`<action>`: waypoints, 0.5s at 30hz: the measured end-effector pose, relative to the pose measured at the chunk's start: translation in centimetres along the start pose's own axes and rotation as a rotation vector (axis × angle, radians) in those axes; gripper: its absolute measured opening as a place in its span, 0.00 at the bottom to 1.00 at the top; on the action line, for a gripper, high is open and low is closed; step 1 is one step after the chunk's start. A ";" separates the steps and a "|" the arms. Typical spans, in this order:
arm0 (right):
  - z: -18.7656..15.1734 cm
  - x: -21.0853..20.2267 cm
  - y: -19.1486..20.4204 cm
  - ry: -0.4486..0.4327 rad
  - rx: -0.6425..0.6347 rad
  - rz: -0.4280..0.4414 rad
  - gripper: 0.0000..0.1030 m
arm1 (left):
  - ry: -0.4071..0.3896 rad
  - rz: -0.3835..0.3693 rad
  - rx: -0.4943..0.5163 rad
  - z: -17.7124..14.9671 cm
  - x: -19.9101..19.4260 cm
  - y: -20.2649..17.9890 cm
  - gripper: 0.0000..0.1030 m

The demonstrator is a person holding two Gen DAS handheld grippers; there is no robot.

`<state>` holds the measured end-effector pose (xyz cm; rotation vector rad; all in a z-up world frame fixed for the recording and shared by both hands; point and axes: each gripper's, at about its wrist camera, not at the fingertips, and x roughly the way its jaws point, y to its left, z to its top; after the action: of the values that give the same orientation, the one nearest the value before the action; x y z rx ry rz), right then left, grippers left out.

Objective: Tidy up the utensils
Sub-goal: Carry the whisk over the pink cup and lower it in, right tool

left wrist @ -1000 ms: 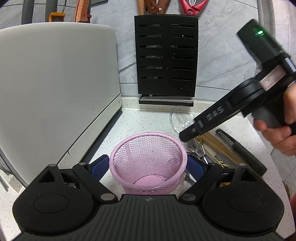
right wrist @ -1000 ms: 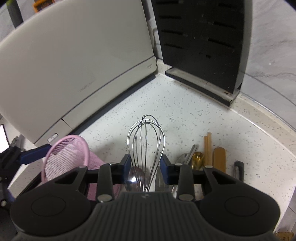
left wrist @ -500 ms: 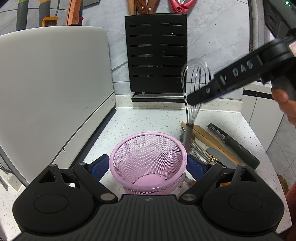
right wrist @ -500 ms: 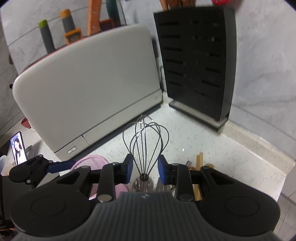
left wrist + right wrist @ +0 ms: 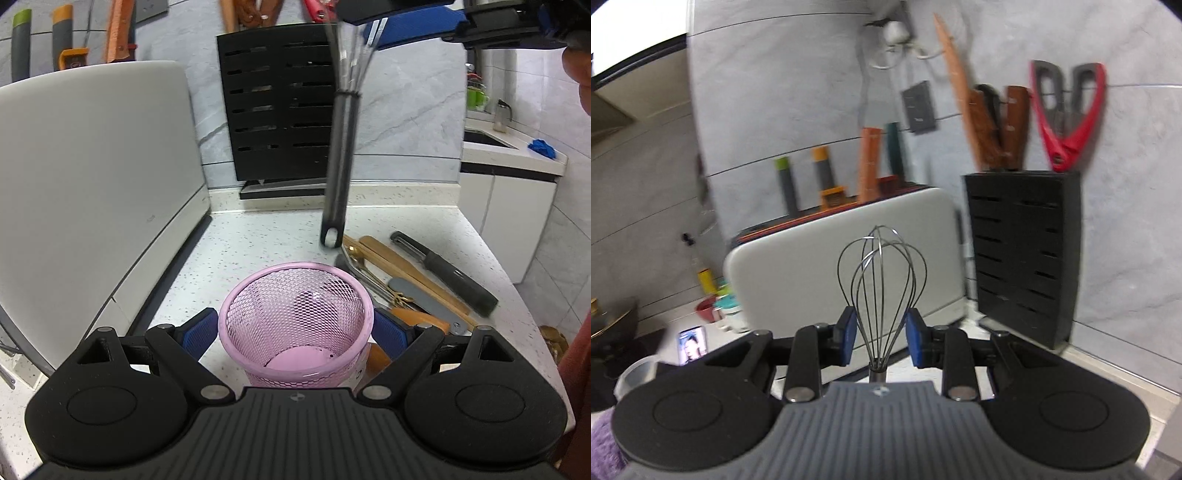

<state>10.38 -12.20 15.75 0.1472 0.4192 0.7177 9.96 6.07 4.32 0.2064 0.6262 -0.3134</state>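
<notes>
Basket: pink wire-mesh cup (image 5: 295,325), round, upright on the speckled tabletop (image 5: 258,240).
Left gripper (image 5: 295,328): blue pads flanked the cup's wall on both sides, clamped on it.
Whisk (image 5: 882,280): thin steel wire balloon, dark straight handle (image 5: 338,166).
Right gripper (image 5: 881,334): pinched the whisk's wires just above the handle.
Whisk axis: near vertical, loops up, handle end hanging above and just behind the cup's rim.
Other utensils: wooden chopsticks (image 5: 406,273) and a black peeler (image 5: 443,273) lay flat right of the cup.
</notes>
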 end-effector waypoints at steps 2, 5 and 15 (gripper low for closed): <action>-0.5 0.3 0.8 0.029 -0.012 0.027 0.27 | 0.005 -0.011 0.017 -0.1 -0.2 -0.3 1.00; -1.6 1.1 1.7 0.079 -0.020 0.053 0.27 | 0.012 -0.025 0.034 -0.3 -0.7 -0.8 1.00; -5.4 2.7 2.8 0.195 -0.032 0.063 0.27 | 0.035 -0.029 0.040 -1.0 -2.0 -1.7 1.00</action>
<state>8.23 -8.39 10.72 0.0603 0.5911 0.8040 7.28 5.17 4.63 0.2423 0.6587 -0.3507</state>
